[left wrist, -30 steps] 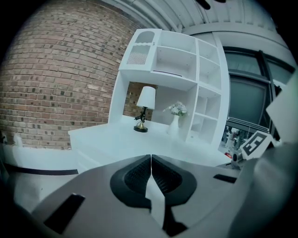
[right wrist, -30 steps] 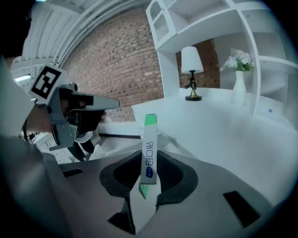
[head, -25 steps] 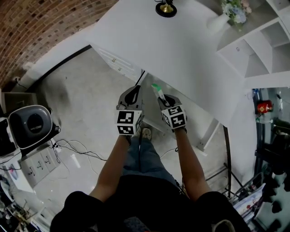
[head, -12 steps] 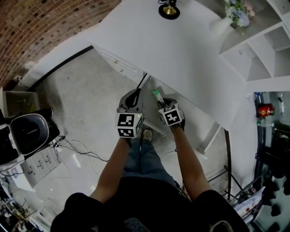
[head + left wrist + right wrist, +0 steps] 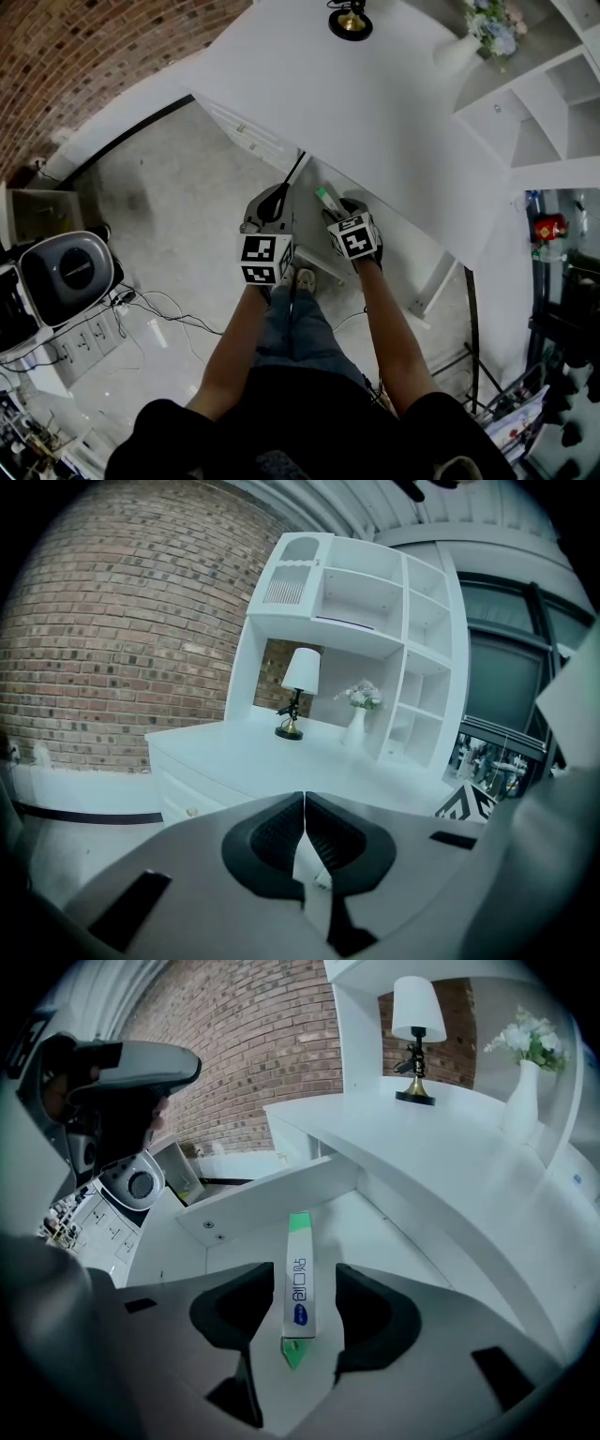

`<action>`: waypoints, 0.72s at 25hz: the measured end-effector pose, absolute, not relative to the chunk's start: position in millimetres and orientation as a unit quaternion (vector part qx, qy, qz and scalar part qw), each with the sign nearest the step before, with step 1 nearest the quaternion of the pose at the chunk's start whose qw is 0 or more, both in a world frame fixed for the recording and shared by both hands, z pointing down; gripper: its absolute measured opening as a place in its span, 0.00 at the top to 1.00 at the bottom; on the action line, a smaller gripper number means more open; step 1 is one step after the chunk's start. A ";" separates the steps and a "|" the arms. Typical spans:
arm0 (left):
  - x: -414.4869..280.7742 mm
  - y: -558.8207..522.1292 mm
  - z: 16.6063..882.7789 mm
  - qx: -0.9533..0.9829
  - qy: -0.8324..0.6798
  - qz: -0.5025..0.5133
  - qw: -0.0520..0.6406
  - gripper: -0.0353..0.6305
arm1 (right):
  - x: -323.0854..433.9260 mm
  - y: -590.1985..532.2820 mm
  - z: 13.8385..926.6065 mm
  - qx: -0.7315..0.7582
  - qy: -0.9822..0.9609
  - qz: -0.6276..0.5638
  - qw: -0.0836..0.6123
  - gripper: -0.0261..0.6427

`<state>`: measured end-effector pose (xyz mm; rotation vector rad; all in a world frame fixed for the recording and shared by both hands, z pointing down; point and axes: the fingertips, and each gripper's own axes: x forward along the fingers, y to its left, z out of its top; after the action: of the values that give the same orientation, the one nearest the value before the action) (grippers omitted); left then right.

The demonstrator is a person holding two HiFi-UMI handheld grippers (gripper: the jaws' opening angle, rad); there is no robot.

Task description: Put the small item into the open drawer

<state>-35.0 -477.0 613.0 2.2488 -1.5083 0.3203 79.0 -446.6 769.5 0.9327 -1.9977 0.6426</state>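
Fingers (image 5: 272, 841) of the left gripper (image 5: 305, 799) pressed shut with nothing in between. Right gripper (image 5: 305, 1274) with jaws just opened wide, not squeezing anything. Thin white packet (image 5: 299, 1283) with green ends loose between those jaws, far end poking out over the inside of the open drawer (image 5: 281, 1194). Farther off, big white desk (image 5: 422, 1138) with a lamp (image 5: 415, 1030) and a vase of flowers (image 5: 520, 1091).

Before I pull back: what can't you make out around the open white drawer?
- Head view: white drawer's inside, behind the right gripper, whose jaws just opened.
- Right gripper view: whether the slim white, green-tipped packet between them rests on the floor.
- Left gripper view: no drawer visible.
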 end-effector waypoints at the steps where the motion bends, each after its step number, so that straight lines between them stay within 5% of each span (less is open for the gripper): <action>1: -35.3 -476.6 612.4 0.807 -0.542 0.114 0.206 0.91 | 79.2 -445.9 768.5 0.371 -0.793 0.255 0.410 0.68; 11: -37.4 -473.5 594.7 0.811 -0.542 0.103 0.194 0.91 | 75.1 -445.4 721.7 0.380 -0.815 0.227 0.374 0.68; 18: -36.7 -471.2 557.6 0.824 -0.536 0.091 0.162 0.91 | 80.6 -444.1 632.9 0.432 -0.842 0.210 0.243 0.81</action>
<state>-36.7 -471.2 557.6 2.3500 -1.5287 0.2583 80.6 -444.1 632.9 1.1813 -2.3014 0.5738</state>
